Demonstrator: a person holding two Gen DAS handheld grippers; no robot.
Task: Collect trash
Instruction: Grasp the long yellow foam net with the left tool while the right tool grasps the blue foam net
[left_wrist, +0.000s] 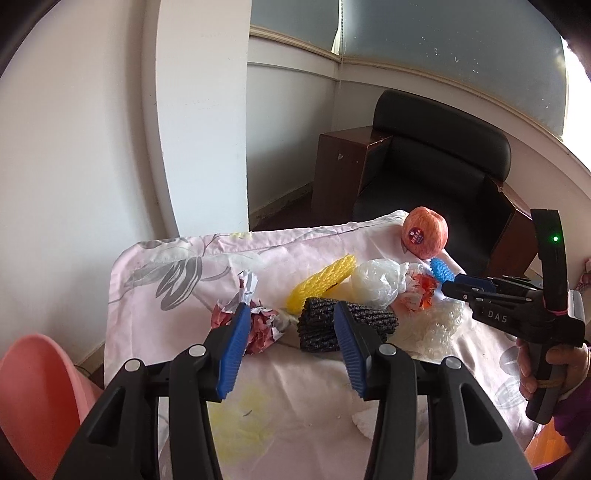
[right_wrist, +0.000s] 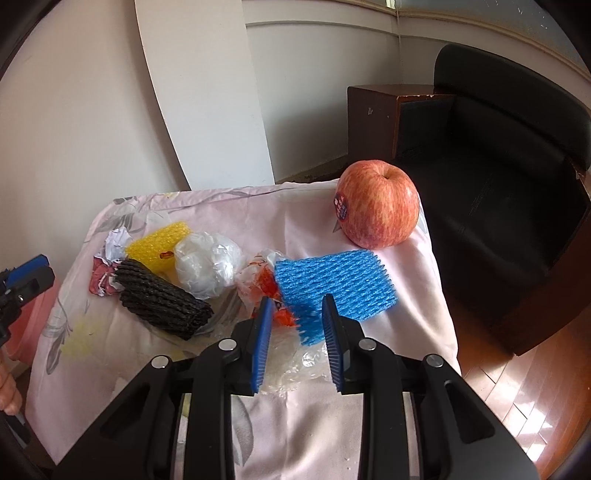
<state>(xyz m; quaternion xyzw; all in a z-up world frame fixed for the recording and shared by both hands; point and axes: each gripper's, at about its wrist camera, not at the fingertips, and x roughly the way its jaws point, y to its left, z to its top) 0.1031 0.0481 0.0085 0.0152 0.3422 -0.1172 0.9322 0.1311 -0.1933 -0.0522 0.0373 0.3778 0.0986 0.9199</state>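
Left gripper seemingly clear above tablecloth

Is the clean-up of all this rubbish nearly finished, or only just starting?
Barely started, it seems. Nothing looks collected: the black foam net, yellow net, blue net, clear bag and crumpled wrapper still lie on the cloth. Both left tongs and right tongs are open, empty. Everything remains.

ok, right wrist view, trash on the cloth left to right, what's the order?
Crumpled red-and-white wrapper → black foam net → clear plastic bag → orange-printed wrapper → blue foam net. Yellow net overlaps the others, so it's left out.
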